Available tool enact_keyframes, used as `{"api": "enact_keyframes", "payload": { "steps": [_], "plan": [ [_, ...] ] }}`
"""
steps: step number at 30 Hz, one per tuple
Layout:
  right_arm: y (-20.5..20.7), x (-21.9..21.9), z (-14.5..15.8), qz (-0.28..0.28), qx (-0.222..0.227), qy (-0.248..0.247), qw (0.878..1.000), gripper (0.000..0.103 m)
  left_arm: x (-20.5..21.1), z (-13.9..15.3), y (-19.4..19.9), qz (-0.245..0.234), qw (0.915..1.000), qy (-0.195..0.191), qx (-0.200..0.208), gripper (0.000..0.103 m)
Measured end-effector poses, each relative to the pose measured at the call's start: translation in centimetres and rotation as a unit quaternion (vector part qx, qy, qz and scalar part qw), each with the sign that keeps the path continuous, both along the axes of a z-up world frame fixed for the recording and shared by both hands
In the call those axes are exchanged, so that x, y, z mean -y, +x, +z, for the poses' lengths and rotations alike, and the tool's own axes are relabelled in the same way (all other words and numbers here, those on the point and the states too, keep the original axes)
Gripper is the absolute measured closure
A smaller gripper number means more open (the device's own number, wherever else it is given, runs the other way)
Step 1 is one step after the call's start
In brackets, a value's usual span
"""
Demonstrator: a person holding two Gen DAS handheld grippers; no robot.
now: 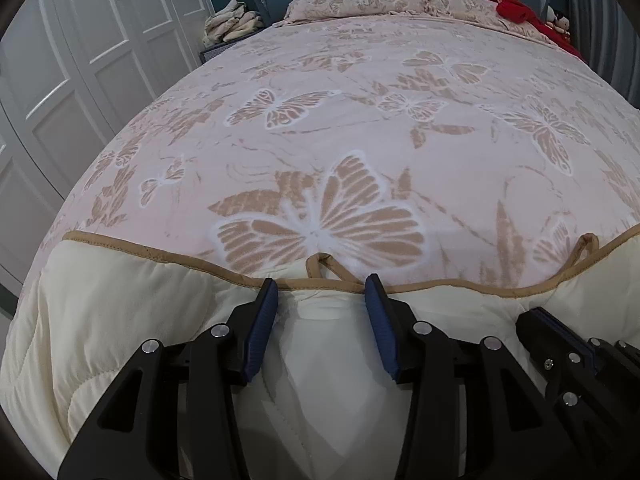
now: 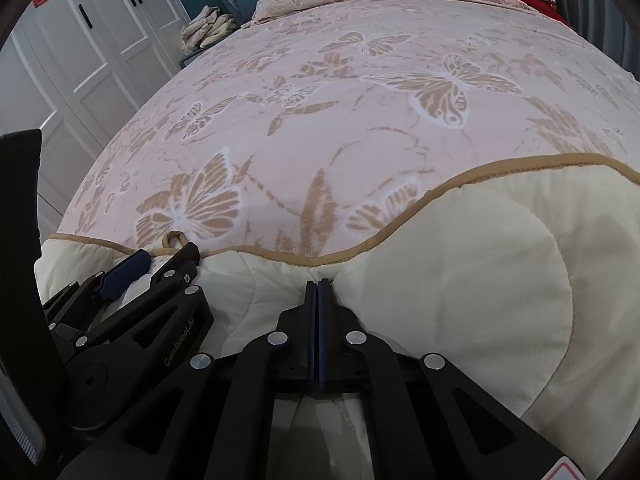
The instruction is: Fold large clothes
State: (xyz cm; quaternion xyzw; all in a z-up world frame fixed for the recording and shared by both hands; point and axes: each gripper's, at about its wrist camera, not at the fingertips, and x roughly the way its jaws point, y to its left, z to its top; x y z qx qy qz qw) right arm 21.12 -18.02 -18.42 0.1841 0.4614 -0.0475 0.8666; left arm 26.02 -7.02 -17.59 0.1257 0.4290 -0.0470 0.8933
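Both grippers meet the quilt [image 1: 120, 320] hem: right gripper [image 2: 319, 286] pinches it closed, left gripper [image 1: 322, 292] gapes unclenched and likely must clamp before lifting.

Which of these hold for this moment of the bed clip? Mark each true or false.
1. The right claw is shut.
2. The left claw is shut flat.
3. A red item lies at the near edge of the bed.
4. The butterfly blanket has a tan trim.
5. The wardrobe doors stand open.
1. True: the right claw is closed at the trim of the cream quilt.
2. False: the left claw stands apart, over cream fabric.
3. False: the red item lies far off, by the pillows.
4. True: butterfly blanket, tan trim.
5. False: the wardrobe doors are closed.
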Motion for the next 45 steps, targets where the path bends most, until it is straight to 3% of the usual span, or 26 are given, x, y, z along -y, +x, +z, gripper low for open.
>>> {"api": "enact_keyframes", "payload": {
  "steps": [25,31,33,34,36,39,42,45],
  "plan": [
    [0.2,0.2,-0.6,-0.014,0.028,0.003,1.0,0.103,-0.4,-0.5,0.2,0.021,0.9993,-0.02,0.024,0.058],
    [1.6,1.2,0.1,-0.029,0.025,0.022,0.999,0.103,-0.6,0.5,1.3,0.017,0.9995,-0.028,-0.006,0.057],
    [1.2,1.7,1.8,-0.048,0.028,0.012,0.998,0.103,-3.1,2.6,1.8,0.022,0.9953,-0.091,-0.026,0.054],
    [0.5,2.2,3.0,-0.067,0.037,0.004,0.997,0.092,-4.8,4.1,1.7,0.041,0.9935,-0.105,-0.016,0.048],
    [-1.9,3.4,6.3,-0.102,0.07,-0.007,0.992,0.086,-8.1,7.1,0.9,0.061,0.9914,-0.115,0.014,0.031],
    [-5.5,3.6,9.8,-0.079,0.072,0.006,0.994,0.086,-13.6,11.5,-1.7,0.058,0.9915,-0.112,0.032,0.025],
    [-9.9,1.3,11.4,-0.031,0.048,-0.002,0.998,0.085,-18.9,12.6,-5.1,0.08,0.9888,-0.126,-0.003,0.02],
    [-13.7,-2.4,10.6,0.019,0.009,0.012,1.0,0.085,-23.0,10.6,-8.6,0.102,0.9779,-0.166,-0.076,0.019]
  ]
}}
